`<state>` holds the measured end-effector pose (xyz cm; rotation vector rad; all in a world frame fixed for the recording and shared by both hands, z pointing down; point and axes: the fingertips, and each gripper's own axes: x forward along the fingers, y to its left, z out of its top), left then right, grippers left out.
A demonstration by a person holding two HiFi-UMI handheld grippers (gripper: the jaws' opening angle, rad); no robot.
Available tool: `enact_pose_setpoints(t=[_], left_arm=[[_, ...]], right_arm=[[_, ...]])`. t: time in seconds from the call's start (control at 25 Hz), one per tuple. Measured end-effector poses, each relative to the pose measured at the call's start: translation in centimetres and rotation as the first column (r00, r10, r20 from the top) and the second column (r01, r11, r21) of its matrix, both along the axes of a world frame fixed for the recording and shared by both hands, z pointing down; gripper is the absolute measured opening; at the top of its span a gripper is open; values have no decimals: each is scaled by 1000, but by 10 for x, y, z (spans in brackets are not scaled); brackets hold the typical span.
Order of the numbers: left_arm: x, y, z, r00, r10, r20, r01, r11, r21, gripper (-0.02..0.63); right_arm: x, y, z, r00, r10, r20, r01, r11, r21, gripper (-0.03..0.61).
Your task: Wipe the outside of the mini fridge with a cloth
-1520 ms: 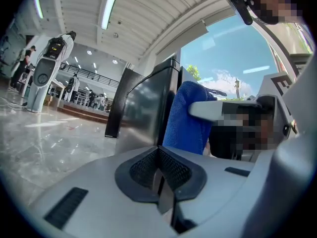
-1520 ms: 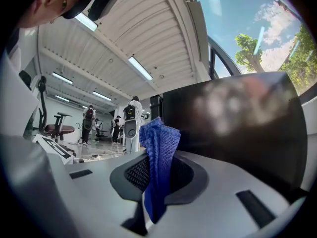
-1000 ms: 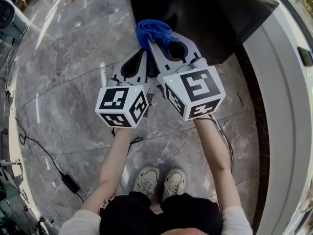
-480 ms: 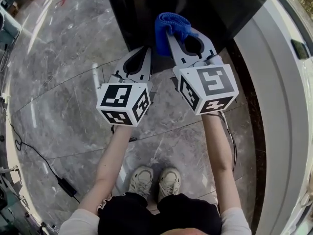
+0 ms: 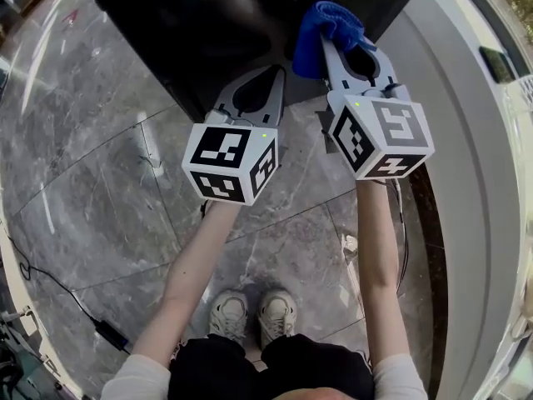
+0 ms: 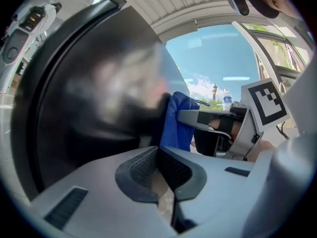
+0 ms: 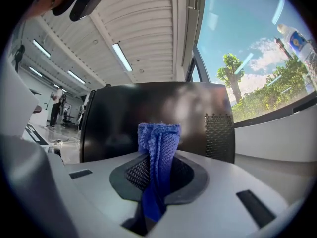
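One blue cloth [image 5: 326,25] is being pinched between the jaws of the right gripper [image 5: 331,47], up against the single black mini fridge [image 5: 208,32]; contact cannot be told. The left gripper [image 5: 277,73], second of two, is being held beside it, jaws pressed together on nothing, above the marble floor [image 5: 100,182].

one fridge [image 5: 208,23], one cloth [image 5: 331,19], two tongs [image 5: 277,73] [image 5: 333,50]

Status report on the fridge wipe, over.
Right gripper shut on blue cloth, up at the black mini fridge. Left gripper shut, empty, close alongside. No obstruction seen.
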<state>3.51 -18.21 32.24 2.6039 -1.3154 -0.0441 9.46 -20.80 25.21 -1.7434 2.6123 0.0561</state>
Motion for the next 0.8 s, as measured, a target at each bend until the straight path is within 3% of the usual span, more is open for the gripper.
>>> enact_pose_setpoints(t=[0.44, 0.8], left_arm=[[63, -23, 36, 997, 76, 17, -75, 996, -37, 5], [89, -31, 52, 995, 103, 19, -101, 993, -57, 5]], right_arm=[[85, -30, 16, 991, 133, 12, -132, 991, -9, 64], [122, -43, 20, 986, 167, 22, -168, 986, 1, 64]])
